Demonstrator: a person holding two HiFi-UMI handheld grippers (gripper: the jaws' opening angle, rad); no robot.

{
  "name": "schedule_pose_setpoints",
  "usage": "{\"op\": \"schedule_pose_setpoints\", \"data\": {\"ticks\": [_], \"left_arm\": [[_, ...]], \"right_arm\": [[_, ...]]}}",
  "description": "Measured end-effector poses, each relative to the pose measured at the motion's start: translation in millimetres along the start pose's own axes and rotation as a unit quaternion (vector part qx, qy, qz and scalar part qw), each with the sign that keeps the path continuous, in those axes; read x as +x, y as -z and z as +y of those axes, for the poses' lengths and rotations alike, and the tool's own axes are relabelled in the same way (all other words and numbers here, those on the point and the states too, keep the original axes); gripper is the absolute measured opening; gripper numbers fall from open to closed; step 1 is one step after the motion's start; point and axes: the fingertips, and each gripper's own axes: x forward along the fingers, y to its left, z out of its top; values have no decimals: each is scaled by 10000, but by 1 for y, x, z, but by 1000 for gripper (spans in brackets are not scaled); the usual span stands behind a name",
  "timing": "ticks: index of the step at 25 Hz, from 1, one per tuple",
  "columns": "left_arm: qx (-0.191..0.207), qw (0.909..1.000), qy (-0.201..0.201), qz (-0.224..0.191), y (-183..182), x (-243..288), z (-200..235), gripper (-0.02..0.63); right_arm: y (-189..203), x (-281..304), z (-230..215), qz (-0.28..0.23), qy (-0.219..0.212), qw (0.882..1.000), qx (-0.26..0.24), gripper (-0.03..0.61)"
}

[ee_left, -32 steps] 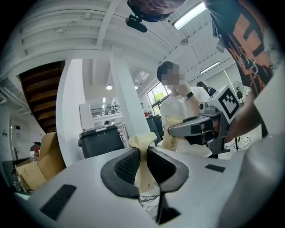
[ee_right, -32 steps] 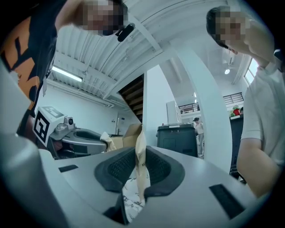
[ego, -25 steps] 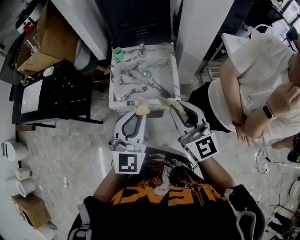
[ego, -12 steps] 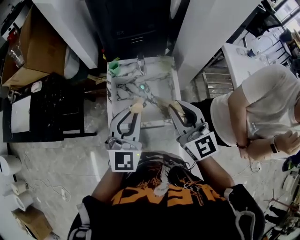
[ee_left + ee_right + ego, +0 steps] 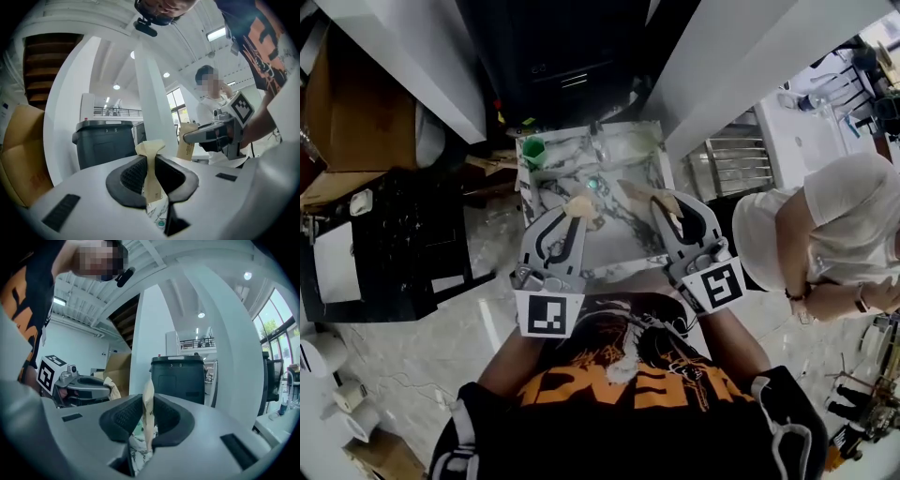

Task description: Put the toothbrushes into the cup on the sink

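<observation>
Seen from the head view, a marble-patterned sink (image 5: 623,155) lies ahead of me, and a green cup (image 5: 532,150) stands at its far left corner. My left gripper (image 5: 578,204) is shut on a beige paper-wrapped toothbrush (image 5: 580,201) over the sink's left half. My right gripper (image 5: 664,204) is shut on a second beige packet (image 5: 639,195) over the sink's right half. In the left gripper view the packet (image 5: 151,150) stands upright between the closed jaws of the left gripper (image 5: 151,180). In the right gripper view the right gripper (image 5: 146,420) pinches its packet (image 5: 149,397) the same way.
A black cabinet (image 5: 394,234) and a cardboard box (image 5: 347,112) stand to the left of the sink. White pillars flank it, and a metal rack (image 5: 731,164) sits at its right. A person in white (image 5: 834,234) stands at the right. A dark bin (image 5: 105,140) shows behind.
Both grippers have moved forward from the sink's near edge to over the basin, each still holding its packet. The person at the right has shifted further right in view.
</observation>
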Motion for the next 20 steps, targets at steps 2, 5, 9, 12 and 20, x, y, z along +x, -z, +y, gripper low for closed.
{"op": "schedule_pose_setpoints", "data": {"ticks": [2,5,9,12,20], "left_arm": [[10,10000,29,59,4,8,9,67],[24,10000,-6,32,6,19,17,67],[53,9999,-110,29,9,37,28,67],[84,9999,-101,34,6,47,29,67],[104,9999,-8,-2,-4,80,19,67]], "right_arm": [[2,8,-4,66,59,10000,29,83],[6,21,-10,133,14,9999,-11,83],[8,40,-17,87,-129,9999,-7,83],[3,48,-26,20,-166,9999,-20,83],[9,51,-53,-11,-165,9998,81,83]]}}
